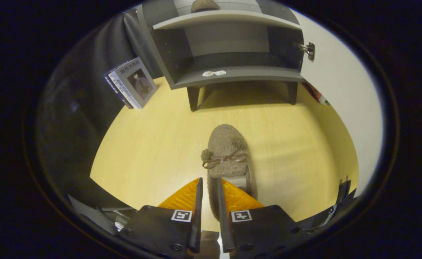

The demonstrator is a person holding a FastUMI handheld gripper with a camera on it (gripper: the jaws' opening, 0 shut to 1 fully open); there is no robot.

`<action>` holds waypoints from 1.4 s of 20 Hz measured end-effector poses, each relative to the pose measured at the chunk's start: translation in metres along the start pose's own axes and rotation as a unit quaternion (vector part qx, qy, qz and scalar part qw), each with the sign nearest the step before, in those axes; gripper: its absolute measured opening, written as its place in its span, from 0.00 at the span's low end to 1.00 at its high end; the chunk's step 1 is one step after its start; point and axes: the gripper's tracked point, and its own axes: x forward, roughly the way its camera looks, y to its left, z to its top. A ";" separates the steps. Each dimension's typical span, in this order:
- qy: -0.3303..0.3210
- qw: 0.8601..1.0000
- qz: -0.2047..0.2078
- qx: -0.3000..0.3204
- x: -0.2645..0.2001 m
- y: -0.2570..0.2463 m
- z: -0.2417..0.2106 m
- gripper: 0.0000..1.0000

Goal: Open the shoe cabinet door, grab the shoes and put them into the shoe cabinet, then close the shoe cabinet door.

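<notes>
My claw (208, 184) has its fingers drawn nearly together, pinching the left side wall of the slipper (228, 153) by its heel opening. One finger is outside the wall and the other seems to be inside, so I judge it gripped, tho contact is hard to see. The slipper is on the wood floor (153, 144) w/ toe at 12 o'clock, aimed at the cabinet.

L to R: a boxed item w/ a picture on it (133, 82) leans at approx 10 o'clock, beside the cabinet's left side. The shoe cabinet (228, 75) is at 12, door already open, bottom shelf bare except a small sticker (214, 73). Another slipper (204, 5) is on the upper shelf. Door hinge (308, 48) at 1 o'clock, white door panel (340, 90) swung out right.

To do it well: lift level so the soft wall doesn't fold or slip, carry straight to 12, clear the shelf lip, and set it on a free shelf. Path looks clear, w/ box and door off to the sides.
</notes>
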 end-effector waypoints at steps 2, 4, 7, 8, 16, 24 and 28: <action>0.018 1.000 -0.004 -0.003 0.010 -0.001 -0.011 0.25; 0.028 1.000 -0.007 -0.004 0.020 -0.002 -0.018 0.25; 0.044 0.999 -0.009 -0.007 0.033 -0.001 -0.027 0.25; 0.047 0.999 -0.011 -0.011 0.036 -0.001 -0.028 0.25; 0.047 0.998 -0.036 -0.007 0.052 -0.007 -0.024 0.24; 0.035 0.998 -0.054 -0.011 0.056 -0.006 -0.021 0.13; 0.038 0.998 -0.057 -0.001 0.053 -0.006 -0.021 0.04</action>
